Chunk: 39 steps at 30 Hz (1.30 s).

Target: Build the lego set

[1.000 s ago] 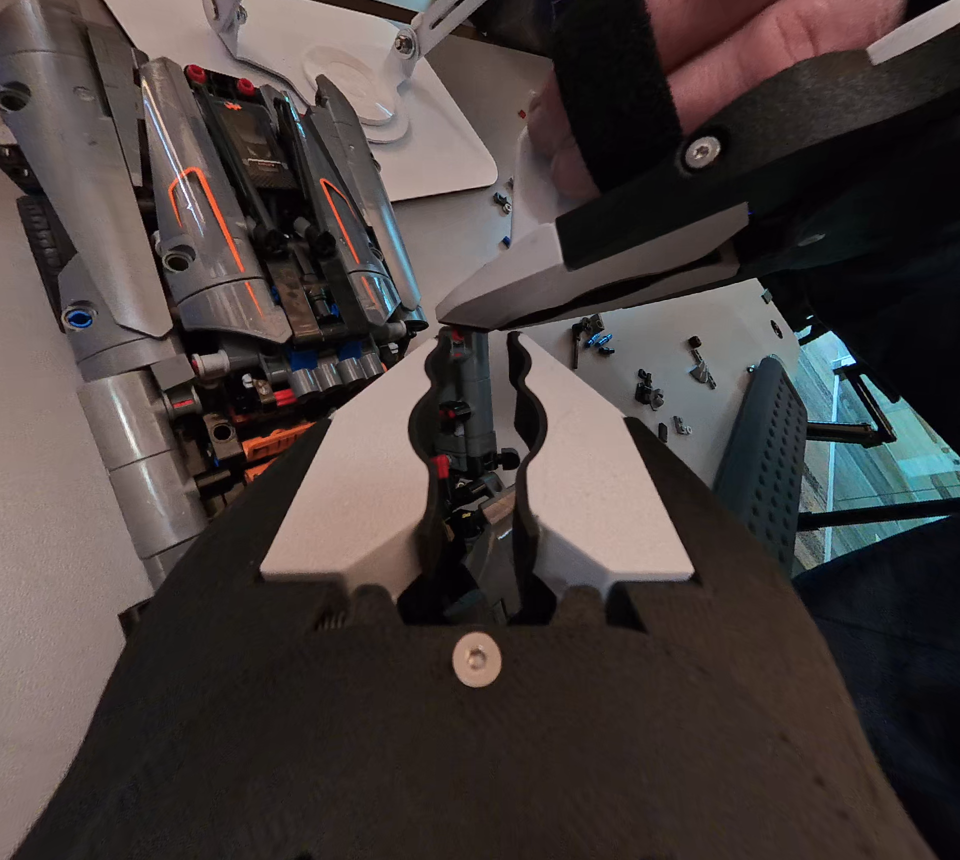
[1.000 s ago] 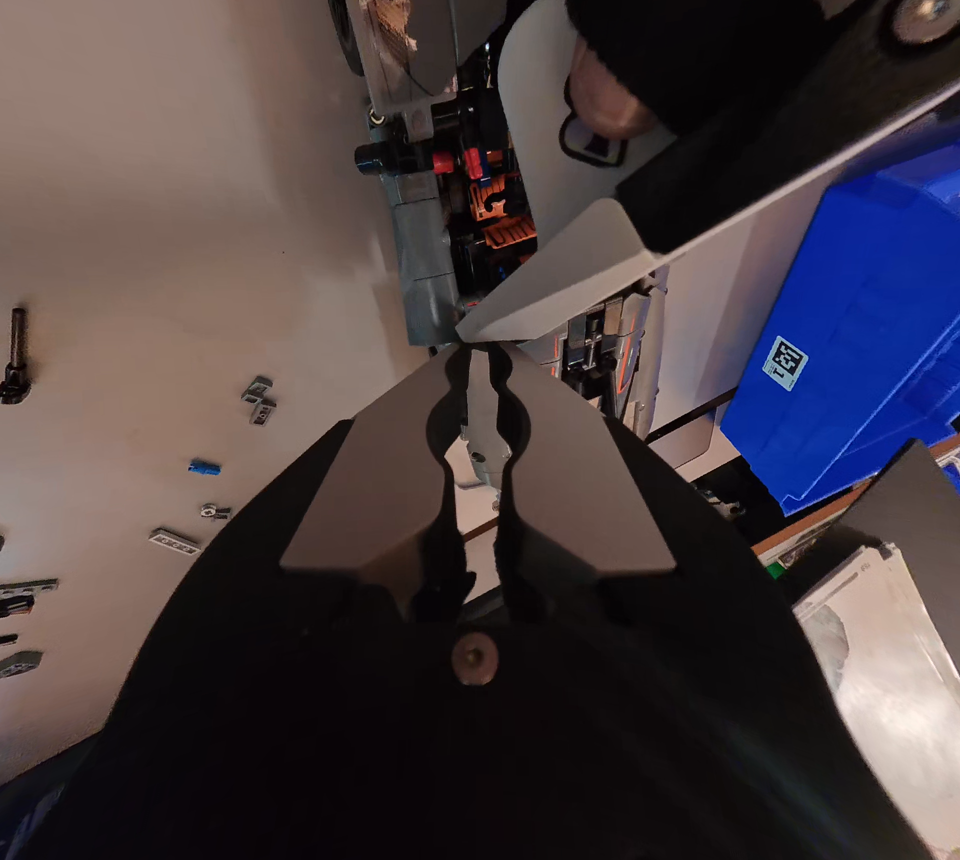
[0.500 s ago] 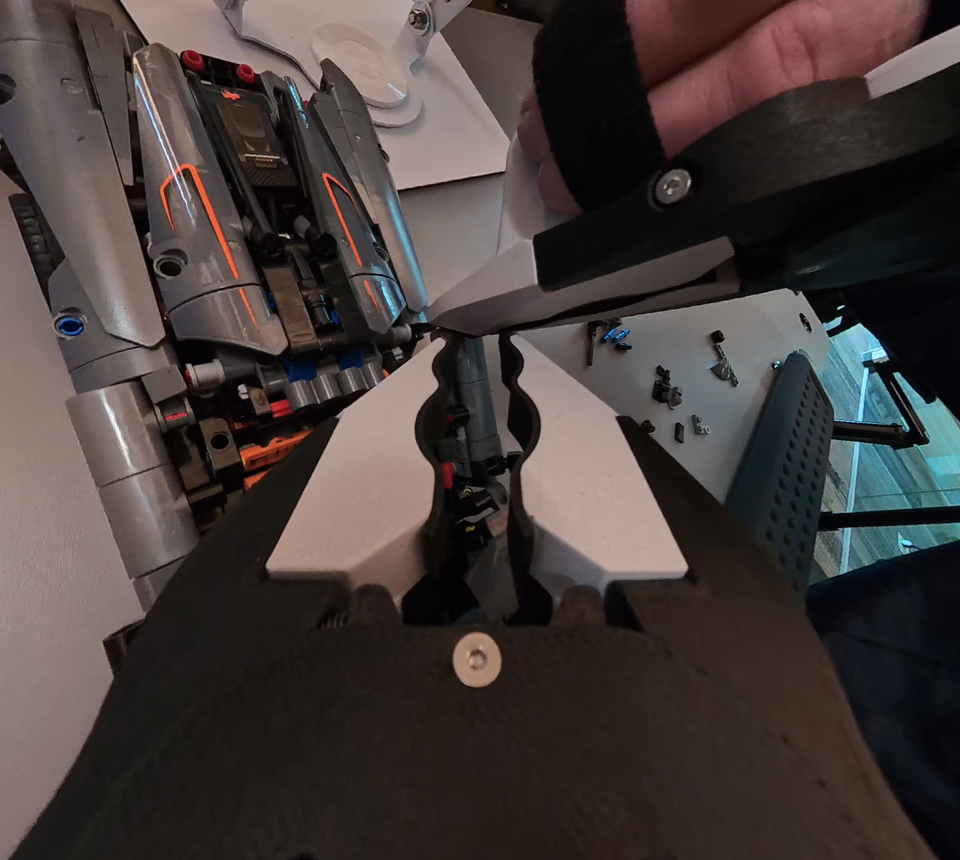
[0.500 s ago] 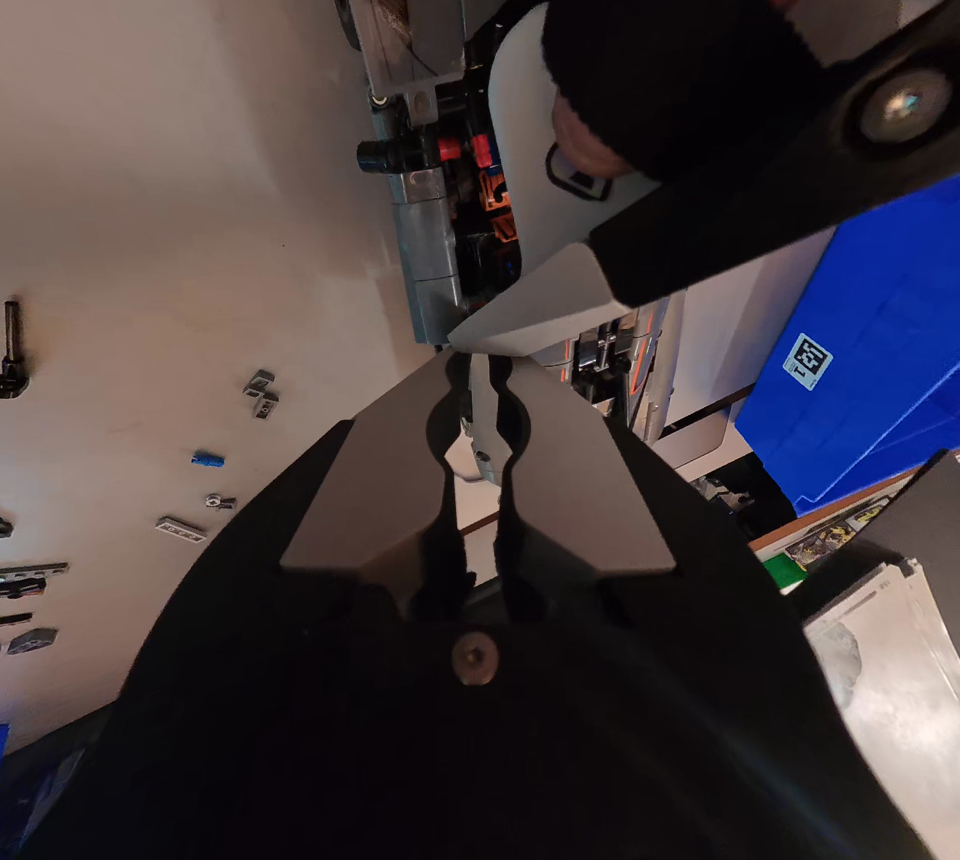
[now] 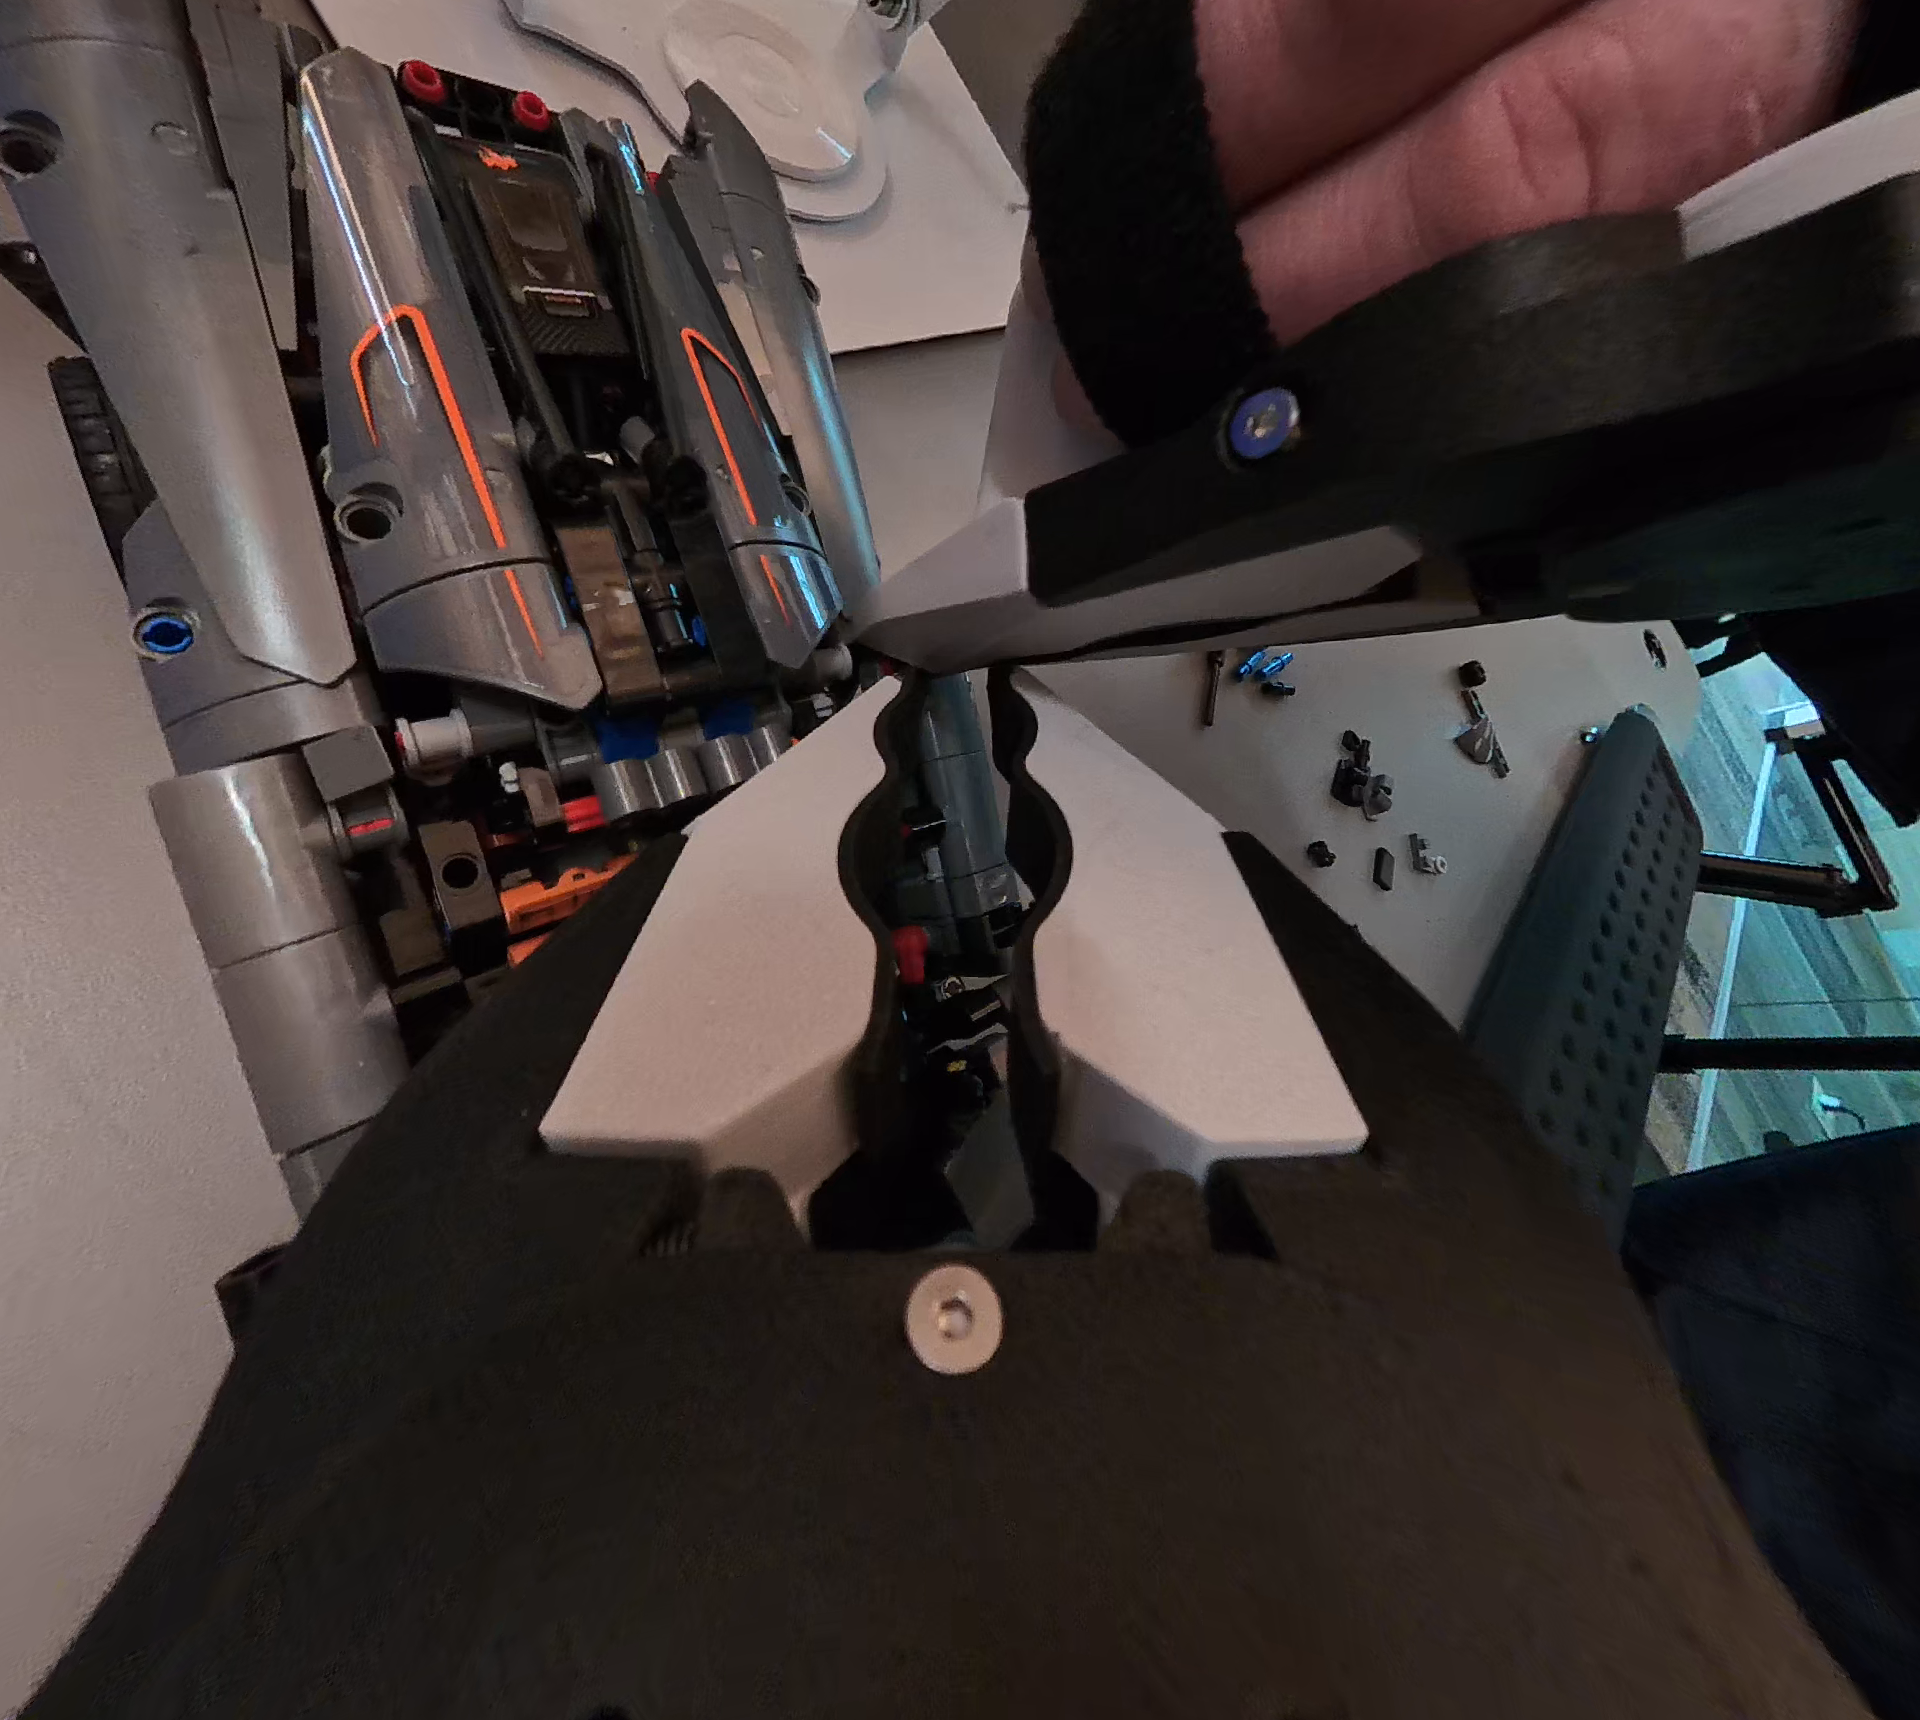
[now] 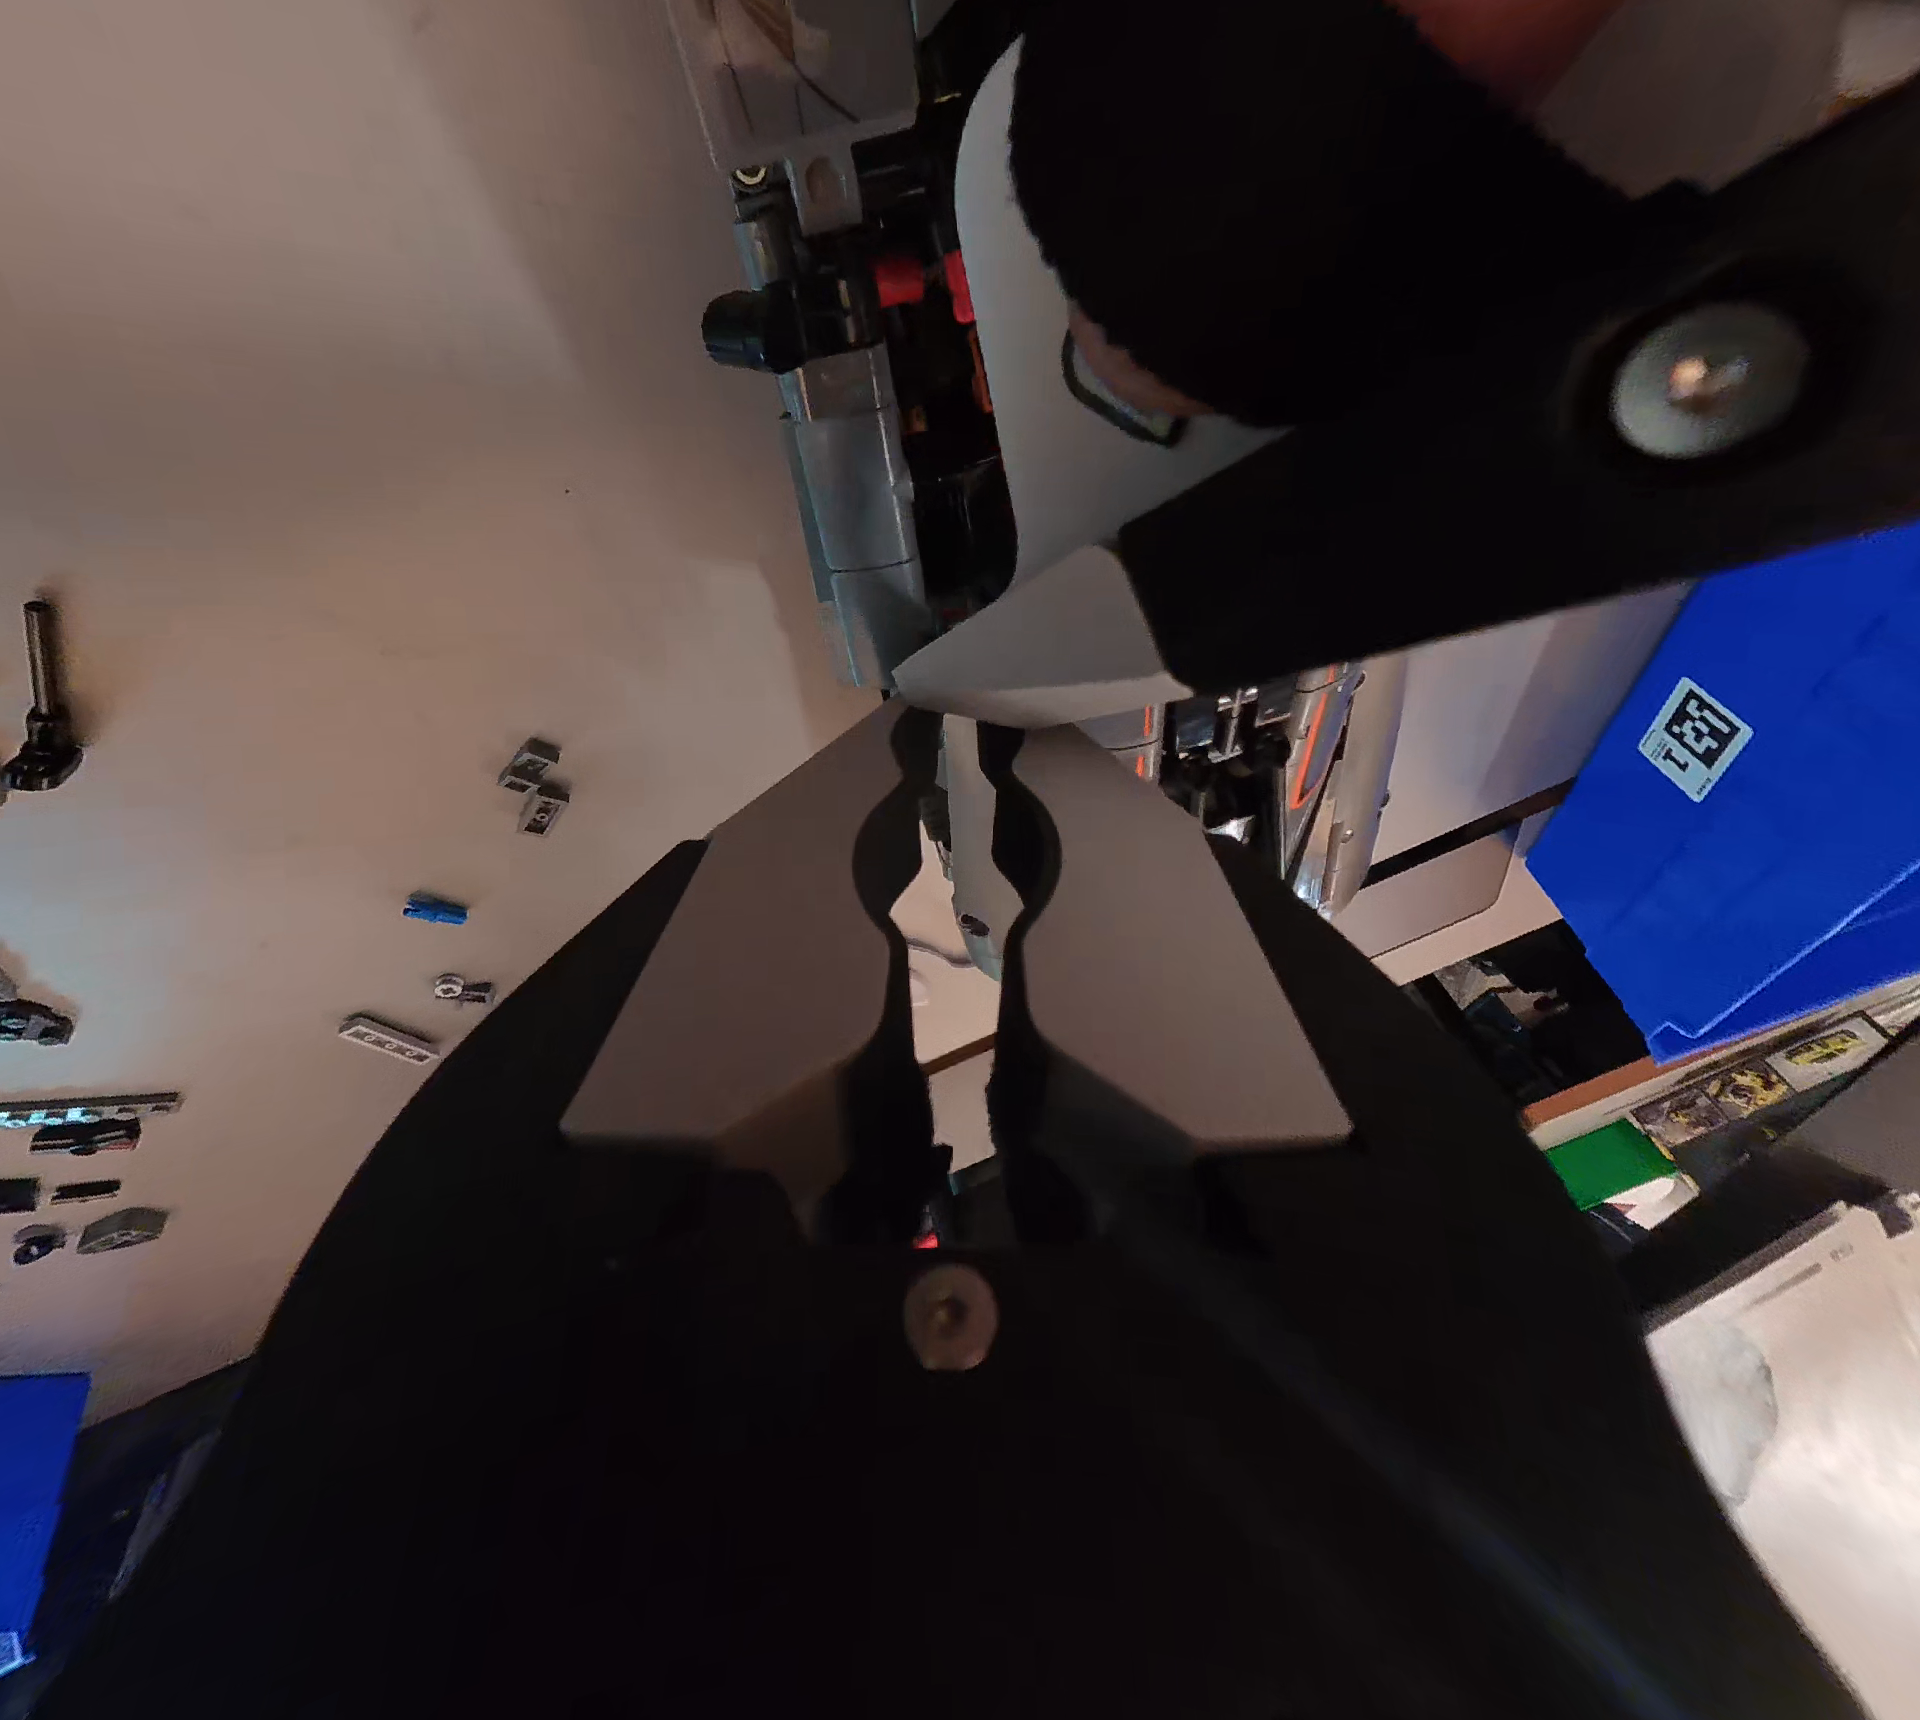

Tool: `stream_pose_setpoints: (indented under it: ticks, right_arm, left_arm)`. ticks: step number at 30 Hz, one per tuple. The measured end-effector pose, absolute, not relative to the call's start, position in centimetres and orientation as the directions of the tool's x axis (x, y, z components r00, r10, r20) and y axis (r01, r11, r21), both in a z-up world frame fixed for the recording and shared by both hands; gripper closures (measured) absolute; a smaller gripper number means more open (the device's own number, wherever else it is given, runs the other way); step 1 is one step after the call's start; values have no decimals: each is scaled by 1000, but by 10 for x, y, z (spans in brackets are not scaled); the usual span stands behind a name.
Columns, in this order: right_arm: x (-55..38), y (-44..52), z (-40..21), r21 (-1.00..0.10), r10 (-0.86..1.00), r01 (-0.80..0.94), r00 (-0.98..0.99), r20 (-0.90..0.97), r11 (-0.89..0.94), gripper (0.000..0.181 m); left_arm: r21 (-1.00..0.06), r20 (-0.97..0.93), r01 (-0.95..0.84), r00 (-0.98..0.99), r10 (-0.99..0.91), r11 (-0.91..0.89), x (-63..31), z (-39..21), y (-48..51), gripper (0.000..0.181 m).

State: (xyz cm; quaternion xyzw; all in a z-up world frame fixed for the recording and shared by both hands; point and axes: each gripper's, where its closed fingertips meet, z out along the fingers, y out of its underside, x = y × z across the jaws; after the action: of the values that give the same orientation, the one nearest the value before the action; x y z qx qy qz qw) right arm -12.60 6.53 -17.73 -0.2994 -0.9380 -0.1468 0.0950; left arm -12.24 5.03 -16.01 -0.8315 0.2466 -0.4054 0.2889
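Most of the build looks done: the car model (image 5: 499, 465) lies just left of and ahead of your left gripper (image 5: 951, 694), with grey body panels, orange trim and a black centre section already fitted. Exposed pins and orange parts at its near end suggest that end is unfinished.

Your left gripper's fingers (image 5: 748, 943) are nearly together, clamped on a grey sub-assembly (image 5: 951, 797) with red and black pins that runs down the slot between them. Your right gripper (image 6: 951, 720) is likewise pinched onto a pale grey piece (image 6: 966, 839) sitting between its fingers (image 6: 1143, 974). Whether these are one part or two, I can't tell.

Both sets of fingertips meet tip to tip, right at the model's near corner. In the left wrist view your right hand (image 5: 1507, 70) sits above and to the right of the left fingers.

My read: you're mid-join, seating that sub-assembly against the body. Not seated yet, as far as the views show.

Left to go: loose small parts (image 6: 447, 912) lie scattered on the table (image 6: 312, 423), well left of the right fingers, so several steps remain. A blue bin (image 6: 1745, 891) is off to the right.
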Motion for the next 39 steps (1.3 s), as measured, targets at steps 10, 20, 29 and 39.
stream_pose_setpoints:
  ticks: [10, 20, 29, 39]
  right_arm:
    - [-127, 65, -177, 213, 552, 606, -791, 263, 767, 176]
    - [-127, 66, -177, 206, 563, 617, -782, 265, 759, 176]
    - [-127, 66, -175, 195, 573, 627, -774, 268, 755, 176]
    - [-126, 67, -177, 192, 595, 645, -760, 260, 740, 176]
  left_arm:
    - [-681, 520, -185, 559, -646, -708, -123, -161, 50, 174]
    - [-680, 527, -190, 546, -652, -708, -122, -161, 49, 177]
    - [-693, 532, -162, 543, -650, -703, -123, -156, 51, 176]
    - [-706, 498, -179, 563, -659, -686, -121, -157, 52, 179]
